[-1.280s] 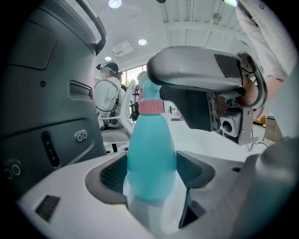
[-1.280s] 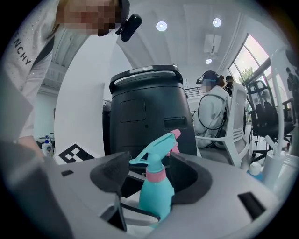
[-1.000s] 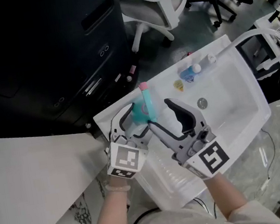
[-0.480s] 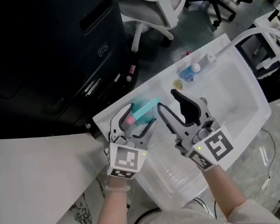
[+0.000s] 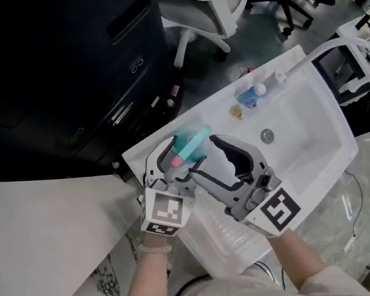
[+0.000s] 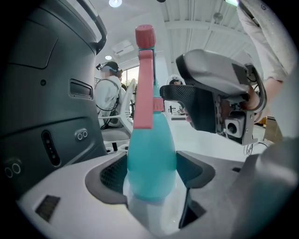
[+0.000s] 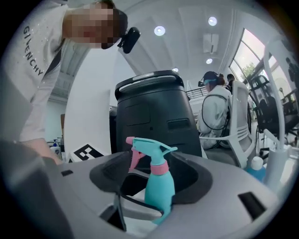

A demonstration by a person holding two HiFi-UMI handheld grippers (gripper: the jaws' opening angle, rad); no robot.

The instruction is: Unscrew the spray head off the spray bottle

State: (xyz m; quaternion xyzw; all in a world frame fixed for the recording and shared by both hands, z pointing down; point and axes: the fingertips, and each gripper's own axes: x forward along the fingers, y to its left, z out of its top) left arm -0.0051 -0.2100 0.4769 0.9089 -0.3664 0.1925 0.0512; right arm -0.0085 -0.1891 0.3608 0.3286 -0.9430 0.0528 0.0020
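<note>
At lower centre of the head view, the left tool (image 5: 182,164) clamps the teal spray bottle (image 5: 189,148) by its body; the right tool (image 5: 205,154), jaws just opened, brackets the spray head (image 7: 148,145) without pressing, seemingly between turns; next it must clench the pink collar (image 7: 160,169) and twist; beyond, a small blue bottle (image 5: 252,95) lies on the rim of the white sink (image 5: 326,106).

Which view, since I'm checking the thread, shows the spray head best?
Right gripper view: the spray head appears side-on, pink collar and trigger clear. Left gripper view shows it end-on, mostly trigger; head view blurs it.
</note>
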